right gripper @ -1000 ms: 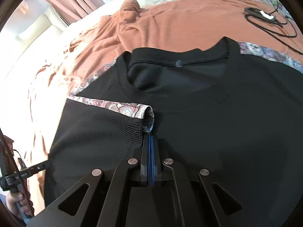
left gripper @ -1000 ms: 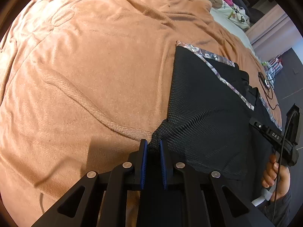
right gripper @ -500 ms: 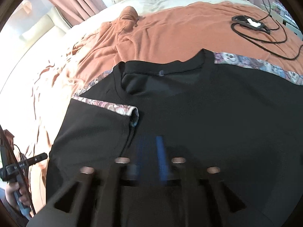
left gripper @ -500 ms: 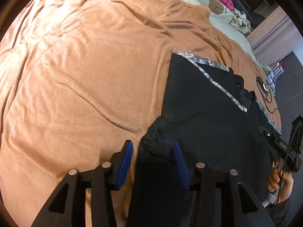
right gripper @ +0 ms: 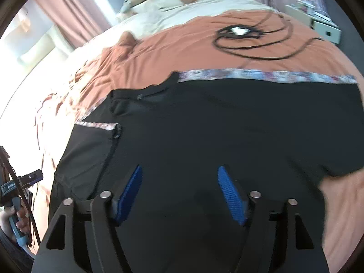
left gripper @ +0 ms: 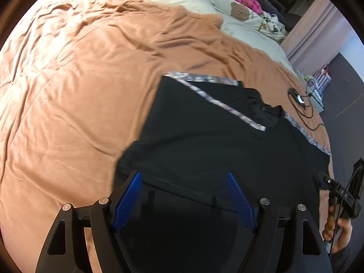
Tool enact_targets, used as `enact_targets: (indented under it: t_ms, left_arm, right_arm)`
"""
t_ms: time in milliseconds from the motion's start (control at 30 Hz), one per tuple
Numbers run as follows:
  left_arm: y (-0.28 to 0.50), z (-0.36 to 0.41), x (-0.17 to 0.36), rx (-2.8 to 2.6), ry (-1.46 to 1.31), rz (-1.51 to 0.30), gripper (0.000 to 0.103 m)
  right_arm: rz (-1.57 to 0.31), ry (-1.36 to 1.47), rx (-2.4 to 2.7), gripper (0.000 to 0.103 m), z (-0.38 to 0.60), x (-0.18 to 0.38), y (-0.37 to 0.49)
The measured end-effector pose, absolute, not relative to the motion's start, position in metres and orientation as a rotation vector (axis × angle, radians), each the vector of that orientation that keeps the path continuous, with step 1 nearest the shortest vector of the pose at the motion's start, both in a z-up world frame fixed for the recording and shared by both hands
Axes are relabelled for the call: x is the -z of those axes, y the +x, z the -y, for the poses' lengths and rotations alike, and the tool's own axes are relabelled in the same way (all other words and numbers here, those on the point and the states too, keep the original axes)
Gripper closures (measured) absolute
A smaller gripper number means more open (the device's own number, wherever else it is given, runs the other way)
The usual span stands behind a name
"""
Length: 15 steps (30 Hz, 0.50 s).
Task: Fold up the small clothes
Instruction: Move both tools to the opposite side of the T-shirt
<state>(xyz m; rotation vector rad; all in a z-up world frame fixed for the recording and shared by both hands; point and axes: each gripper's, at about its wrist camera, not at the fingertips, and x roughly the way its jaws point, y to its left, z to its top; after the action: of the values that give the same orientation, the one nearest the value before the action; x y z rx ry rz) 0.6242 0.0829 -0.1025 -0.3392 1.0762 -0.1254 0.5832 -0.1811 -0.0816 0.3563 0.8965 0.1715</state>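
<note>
Black shirt (left gripper: 204, 141) lies flat on the orange blanket (left gripper: 79, 91), one side panel with its patterned trim (right gripper: 97, 124) folded over the body — first fold looks done, hence nothing held. Left gripper (left gripper: 184, 195) hangs over the shirt's near hem, jaws spread wide, empty. Right gripper (right gripper: 179, 188) likewise wide apart, empty, above the shirt's middle. Black cable (right gripper: 250, 41) lies on the blanket beyond the shirt's collar. No containers in view.

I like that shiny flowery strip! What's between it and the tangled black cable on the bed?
Only bare orange blanket lies between the patterned trim and the black cable, seen in the right wrist view.
</note>
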Motion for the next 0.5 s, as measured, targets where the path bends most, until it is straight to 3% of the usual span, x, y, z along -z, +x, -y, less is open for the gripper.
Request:
enact_targets:
  t_ms: [500]
  left_arm:
    - [0.617, 0.034, 0.081, 0.232, -0.268, -1.077, 0.025]
  right_arm:
    - [-0.849, 0.485, 0.007, 0.028, 0.31, 0.072, 0.495]
